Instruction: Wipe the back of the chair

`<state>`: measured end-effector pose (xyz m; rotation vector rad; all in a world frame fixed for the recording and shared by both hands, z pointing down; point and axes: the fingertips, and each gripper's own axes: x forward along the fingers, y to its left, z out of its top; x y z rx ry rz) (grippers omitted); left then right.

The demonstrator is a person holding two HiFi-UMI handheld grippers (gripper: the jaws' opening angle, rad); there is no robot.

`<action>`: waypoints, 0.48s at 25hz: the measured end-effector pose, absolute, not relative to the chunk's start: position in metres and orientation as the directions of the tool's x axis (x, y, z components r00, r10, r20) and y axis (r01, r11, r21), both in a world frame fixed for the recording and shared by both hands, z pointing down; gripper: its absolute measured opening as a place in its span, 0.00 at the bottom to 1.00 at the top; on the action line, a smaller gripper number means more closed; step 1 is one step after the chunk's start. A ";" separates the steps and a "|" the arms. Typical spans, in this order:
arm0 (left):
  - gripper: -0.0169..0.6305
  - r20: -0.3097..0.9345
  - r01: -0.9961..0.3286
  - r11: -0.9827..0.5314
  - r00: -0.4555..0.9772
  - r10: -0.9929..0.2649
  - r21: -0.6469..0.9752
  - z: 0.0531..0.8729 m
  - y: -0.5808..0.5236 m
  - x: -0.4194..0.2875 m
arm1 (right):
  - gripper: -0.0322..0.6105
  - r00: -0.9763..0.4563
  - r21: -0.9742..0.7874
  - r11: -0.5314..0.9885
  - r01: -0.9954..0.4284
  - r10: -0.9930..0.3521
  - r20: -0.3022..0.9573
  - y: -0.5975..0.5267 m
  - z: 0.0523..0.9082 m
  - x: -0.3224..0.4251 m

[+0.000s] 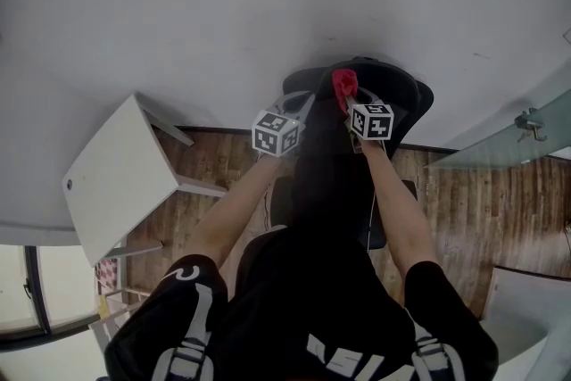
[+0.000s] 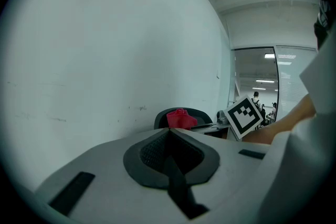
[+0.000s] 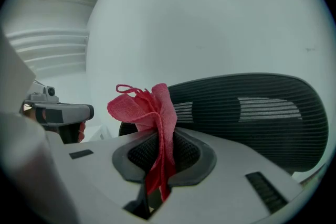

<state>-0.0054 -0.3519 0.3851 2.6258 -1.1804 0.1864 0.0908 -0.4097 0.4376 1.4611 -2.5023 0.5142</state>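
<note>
A black mesh office chair (image 1: 401, 98) stands against the white wall, its curved back (image 3: 252, 113) filling the right of the right gripper view. My right gripper (image 1: 350, 95) is shut on a bunched red cloth (image 3: 152, 113), held at the top of the chair back; the cloth (image 1: 344, 85) shows red in the head view. My left gripper (image 1: 302, 104) hovers just left of it, shut with nothing between its jaws. In the left gripper view the chair top (image 2: 184, 115) and the cloth (image 2: 179, 118) lie a short way ahead.
A white side table (image 1: 120, 174) stands at the left on the wood floor (image 1: 482, 201). The white wall (image 1: 268, 4) rises right behind the chair. A glass door with a metal handle (image 1: 531, 125) is at the right. The person's dark shirt (image 1: 312, 299) fills the bottom.
</note>
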 end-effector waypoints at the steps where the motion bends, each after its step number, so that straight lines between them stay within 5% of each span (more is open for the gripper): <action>1: 0.06 0.220 -0.747 -0.641 0.665 -0.714 0.178 0.384 -0.353 -0.002 | 0.16 -0.480 -0.191 0.440 -0.877 -0.809 0.340 -0.411 0.437 0.097; 12: 0.06 0.220 -0.707 -0.680 0.707 -0.673 0.193 0.381 -0.362 0.035 | 0.16 -0.283 -0.090 0.270 -0.959 -0.882 0.377 -0.421 0.431 0.180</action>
